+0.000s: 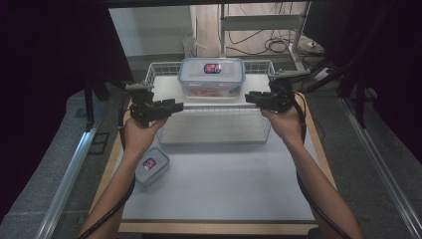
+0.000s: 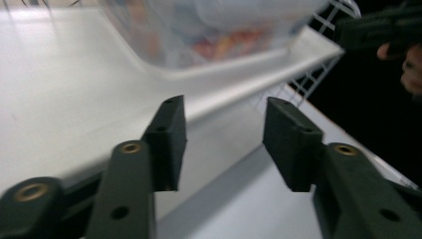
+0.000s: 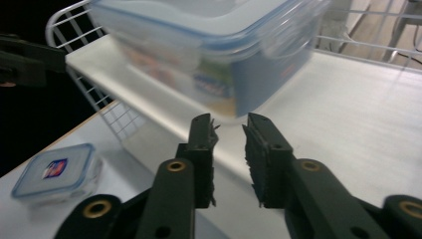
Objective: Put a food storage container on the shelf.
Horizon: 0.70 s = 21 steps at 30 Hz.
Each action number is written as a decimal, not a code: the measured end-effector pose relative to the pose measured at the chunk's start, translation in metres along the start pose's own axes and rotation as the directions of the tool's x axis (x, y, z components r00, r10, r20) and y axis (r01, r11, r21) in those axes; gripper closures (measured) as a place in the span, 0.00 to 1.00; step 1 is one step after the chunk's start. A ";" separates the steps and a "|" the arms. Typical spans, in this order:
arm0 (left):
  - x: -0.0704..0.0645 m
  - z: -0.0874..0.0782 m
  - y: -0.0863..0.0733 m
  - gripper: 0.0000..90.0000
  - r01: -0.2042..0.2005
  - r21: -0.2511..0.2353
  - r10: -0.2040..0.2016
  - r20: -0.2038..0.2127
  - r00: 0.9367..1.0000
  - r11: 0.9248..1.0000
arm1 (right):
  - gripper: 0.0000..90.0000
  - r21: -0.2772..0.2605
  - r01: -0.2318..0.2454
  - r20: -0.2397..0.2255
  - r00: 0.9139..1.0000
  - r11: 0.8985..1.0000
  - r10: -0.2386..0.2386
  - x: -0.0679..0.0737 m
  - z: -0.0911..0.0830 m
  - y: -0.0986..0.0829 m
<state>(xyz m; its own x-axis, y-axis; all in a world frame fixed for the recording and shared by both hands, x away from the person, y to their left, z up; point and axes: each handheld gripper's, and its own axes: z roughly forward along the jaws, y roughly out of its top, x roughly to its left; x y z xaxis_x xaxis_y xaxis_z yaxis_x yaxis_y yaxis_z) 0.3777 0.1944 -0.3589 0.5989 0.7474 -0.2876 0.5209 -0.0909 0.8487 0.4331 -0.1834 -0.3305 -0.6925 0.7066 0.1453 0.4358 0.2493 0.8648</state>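
A large clear box with a blue lid (image 1: 211, 74) stands on the white shelf (image 1: 166, 87) of a wire rack (image 1: 214, 127). My left gripper (image 1: 178, 106) hovers at the rack's front left corner, open wide with nothing between its jaws (image 2: 224, 139); the box (image 2: 214, 30) is blurred just beyond it. At the front right corner, my right gripper (image 1: 247, 97) is open by a narrow gap (image 3: 229, 144), empty, pointing at the box's near corner (image 3: 209, 45). A small matching box (image 1: 152, 166) (image 3: 54, 172) sits on the table under my left forearm.
The rack stands at the back of a white table mat (image 1: 224, 184) with a wooden edge. Black curtains hang on both sides. Metal rails (image 1: 69, 169) run along the floor. Cables and a metal frame (image 1: 263, 30) lie behind the table.
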 end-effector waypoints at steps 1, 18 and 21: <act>-0.003 -0.001 -0.005 0.53 -0.019 0.000 0.019 -0.009 1.000 1.000 | 0.77 -0.004 0.009 -0.006 1.000 1.000 -0.009 0.003 -0.003 -0.003; -0.048 -0.003 -0.091 0.23 -0.236 0.074 0.240 -0.050 0.969 0.969 | 0.43 0.026 0.135 -0.030 0.991 0.991 -0.134 0.038 -0.027 -0.072; -0.052 -0.004 -0.104 0.19 -0.236 0.073 0.240 -0.051 0.970 0.969 | 0.38 0.029 0.143 -0.027 0.990 0.989 -0.142 0.041 -0.031 -0.088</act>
<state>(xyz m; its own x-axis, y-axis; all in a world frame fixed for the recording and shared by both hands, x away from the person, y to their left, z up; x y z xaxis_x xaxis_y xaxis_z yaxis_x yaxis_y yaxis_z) 0.2899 0.1672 -0.4300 0.6742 0.7367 -0.0526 0.4084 -0.3125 0.8577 0.3490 -0.1970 -0.3855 -0.7624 0.6462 0.0339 0.3490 0.3665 0.8625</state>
